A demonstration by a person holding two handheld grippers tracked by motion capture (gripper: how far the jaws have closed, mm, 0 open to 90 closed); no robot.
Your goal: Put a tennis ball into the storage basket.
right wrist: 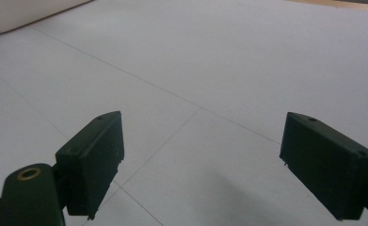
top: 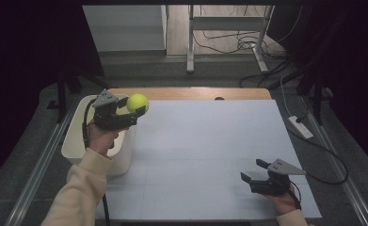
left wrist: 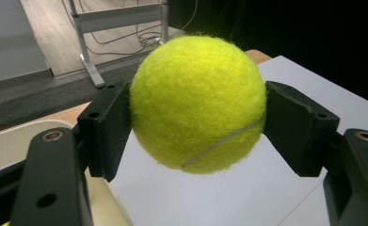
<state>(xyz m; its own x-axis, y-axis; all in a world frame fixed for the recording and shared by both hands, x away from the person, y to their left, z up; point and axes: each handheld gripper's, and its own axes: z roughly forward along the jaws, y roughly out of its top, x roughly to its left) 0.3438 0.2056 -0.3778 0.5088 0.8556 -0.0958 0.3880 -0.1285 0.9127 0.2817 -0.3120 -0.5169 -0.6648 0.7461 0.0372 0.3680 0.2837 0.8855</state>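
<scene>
A yellow-green tennis ball (top: pixel 137 102) (left wrist: pixel 198 103) is held in the air above the left edge of the white table (top: pixel 205 150), just beside a white bin (top: pixel 76 141). My left gripper (top: pixel 133 111) (left wrist: pixel 196 125) is shut on it, a black pad pressed to each side. At the table's near right, my right gripper (top: pixel 252 171) (right wrist: pixel 203 162) rests low over the white surface, its jaws wide open and nothing between them.
The white bin (left wrist: pixel 7 141) stands against the table's left side, under my left hand. A wooden strip (top: pixel 191 93) runs along the table's far edge. Beyond are metal desk legs (top: pixel 190 42), loose cables and a power strip (top: pixel 300 126) on the floor at right.
</scene>
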